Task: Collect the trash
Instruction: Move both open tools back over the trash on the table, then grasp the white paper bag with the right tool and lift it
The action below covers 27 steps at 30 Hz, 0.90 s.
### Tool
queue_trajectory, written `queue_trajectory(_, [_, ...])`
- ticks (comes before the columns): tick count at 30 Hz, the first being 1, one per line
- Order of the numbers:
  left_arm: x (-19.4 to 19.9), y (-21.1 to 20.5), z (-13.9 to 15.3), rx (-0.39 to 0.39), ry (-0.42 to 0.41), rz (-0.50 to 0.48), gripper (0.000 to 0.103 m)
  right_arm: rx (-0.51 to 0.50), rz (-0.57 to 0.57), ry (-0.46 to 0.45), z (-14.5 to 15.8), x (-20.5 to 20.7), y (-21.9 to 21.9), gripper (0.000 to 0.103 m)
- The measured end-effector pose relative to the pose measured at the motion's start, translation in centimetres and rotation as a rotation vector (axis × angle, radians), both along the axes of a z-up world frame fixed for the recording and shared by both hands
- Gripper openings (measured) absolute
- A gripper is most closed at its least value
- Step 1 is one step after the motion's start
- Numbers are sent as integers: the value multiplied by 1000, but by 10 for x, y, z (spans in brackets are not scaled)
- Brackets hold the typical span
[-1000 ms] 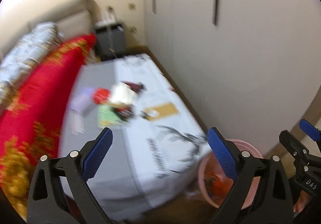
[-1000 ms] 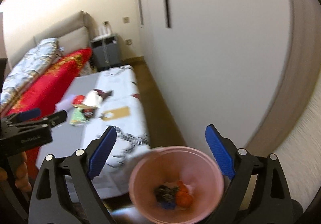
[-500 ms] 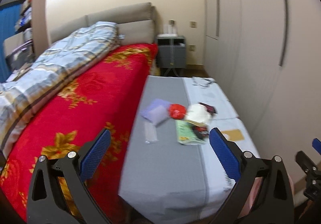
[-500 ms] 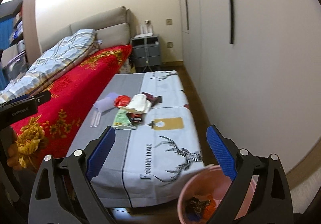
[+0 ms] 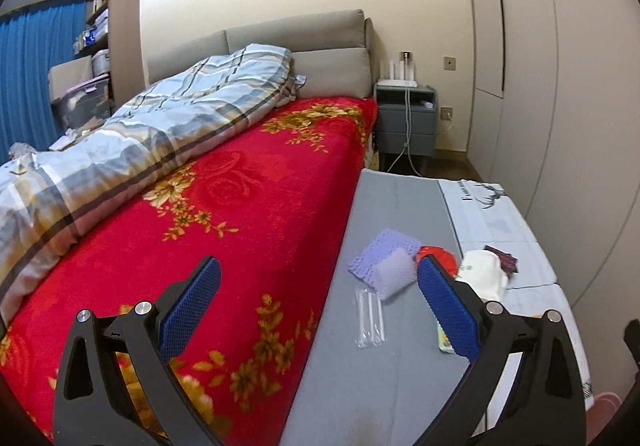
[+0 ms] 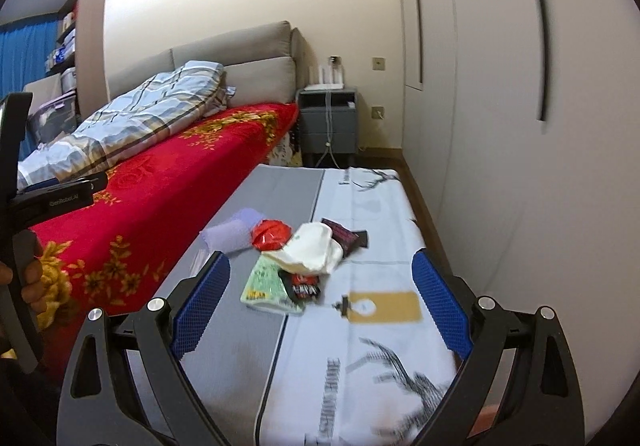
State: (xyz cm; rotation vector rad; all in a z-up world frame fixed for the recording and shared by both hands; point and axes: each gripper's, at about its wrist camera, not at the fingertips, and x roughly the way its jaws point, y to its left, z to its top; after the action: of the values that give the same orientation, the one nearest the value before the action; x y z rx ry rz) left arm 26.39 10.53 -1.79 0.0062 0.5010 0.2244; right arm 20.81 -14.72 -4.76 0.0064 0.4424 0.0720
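The trash sits in a loose heap mid-frame on the cloth-covered worktop [image 6: 352, 326] beside the bed [image 6: 168, 182]: a white crumpled wrapper [image 6: 310, 252], a lavender pad [image 6: 230, 232], a green packet [image 6: 266, 286], a red wrapper [image 6: 271, 233] and dark sachets [image 6: 346, 236]. To do this well, approach low and pinch one loose piece at its edge. The right gripper [image 6: 320, 306] and the left gripper [image 5: 316, 302] both hover with jaws spread wide, empty, touching nothing.
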Motion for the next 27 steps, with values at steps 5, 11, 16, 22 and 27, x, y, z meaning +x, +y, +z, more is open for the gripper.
queue_trajectory(5, [25,9,-22,10,38,2,95,-31,43,30,-41,67,20,91])
queue_trajectory(11, [42,25,-34,-35,67,26,95,-30,61,87,-82,125,36,91])
queue_trajectory(16, [52,31,-42,-30,82,41,95,-45,72,121,-107,156,48,91])
queue_trajectory(22, [62,38,-47,-43,93,64,95,-101,102,129,-122,171,67,91])
queue_trajectory(27, [65,34,-50,-26,103,58,95,-196,99,125,-134,178,80,90])
